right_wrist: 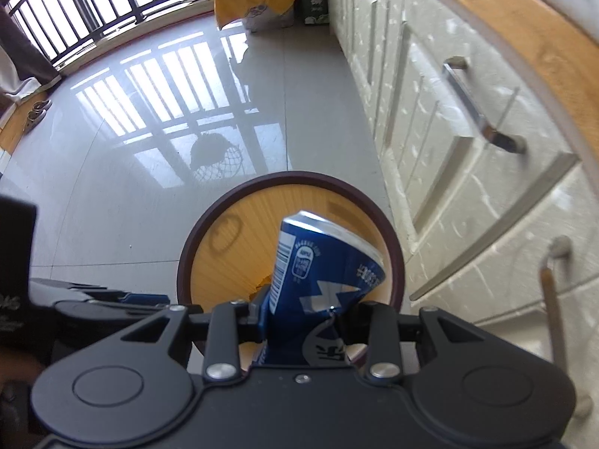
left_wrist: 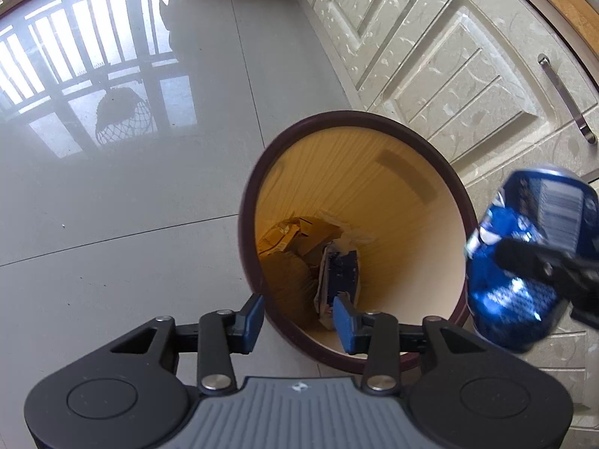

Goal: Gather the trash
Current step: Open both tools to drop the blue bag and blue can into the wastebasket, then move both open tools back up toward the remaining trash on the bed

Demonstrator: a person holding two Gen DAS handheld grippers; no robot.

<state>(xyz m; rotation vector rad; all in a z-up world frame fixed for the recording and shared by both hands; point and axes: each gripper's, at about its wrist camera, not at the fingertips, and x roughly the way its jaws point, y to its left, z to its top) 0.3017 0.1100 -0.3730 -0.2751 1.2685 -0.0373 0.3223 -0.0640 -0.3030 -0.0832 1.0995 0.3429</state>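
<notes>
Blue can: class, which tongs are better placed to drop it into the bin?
Right. The right tongs grip the crushed blue can directly above the open bin. The left tongs are open with nothing between them.

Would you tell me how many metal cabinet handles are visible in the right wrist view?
2: one bar handle on the upper drawer front at right, and another handle lower down near the right edge, blurred. Others may lie outside the frame.
</notes>
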